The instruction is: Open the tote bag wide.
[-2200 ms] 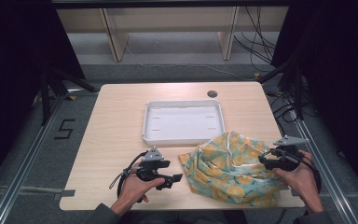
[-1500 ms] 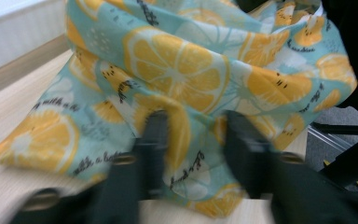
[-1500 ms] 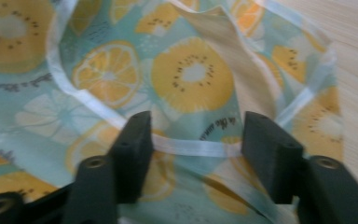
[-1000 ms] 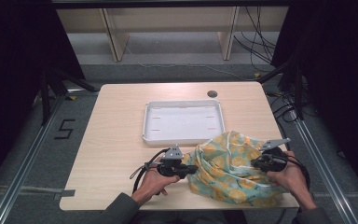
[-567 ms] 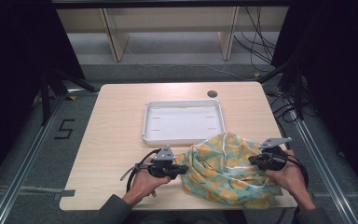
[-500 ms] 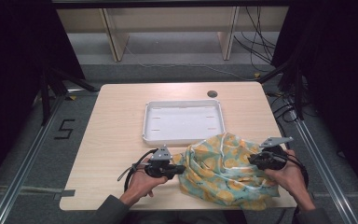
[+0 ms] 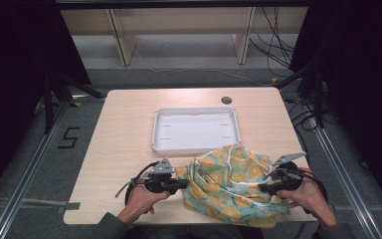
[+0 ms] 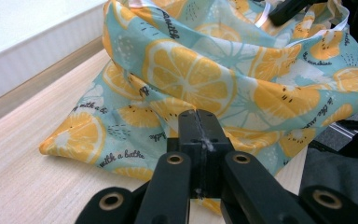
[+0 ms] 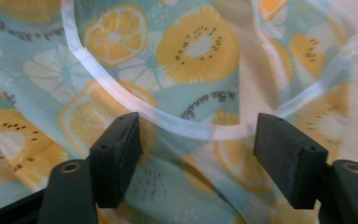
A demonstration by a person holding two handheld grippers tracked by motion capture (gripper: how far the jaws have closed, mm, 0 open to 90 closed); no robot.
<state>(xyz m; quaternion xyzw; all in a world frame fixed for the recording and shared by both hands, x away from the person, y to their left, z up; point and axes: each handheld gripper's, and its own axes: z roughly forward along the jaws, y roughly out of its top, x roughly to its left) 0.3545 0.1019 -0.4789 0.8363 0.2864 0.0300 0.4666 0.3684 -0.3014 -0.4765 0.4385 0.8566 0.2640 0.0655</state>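
Fruit-print cloth (image 7: 231,186) bunched between two grippers.
Left gripper (image 7: 183,183) pinches its edge, dragged leftward since earlier; right gripper (image 7: 261,188) gapes.

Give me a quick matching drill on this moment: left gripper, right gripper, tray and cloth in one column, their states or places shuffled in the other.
Things:
1. left gripper
2. right gripper
3. white tray
4. fruit-print cloth

States or places:
A. empty, at the middle of the table
B. jaws open, white hem between them
C. crumpled on the near right of the table
D. jaws shut at the cloth's left edge; a pinch of fabric can't be confirmed

Pairs: 1-D, 2-B, 3-A, 4-C
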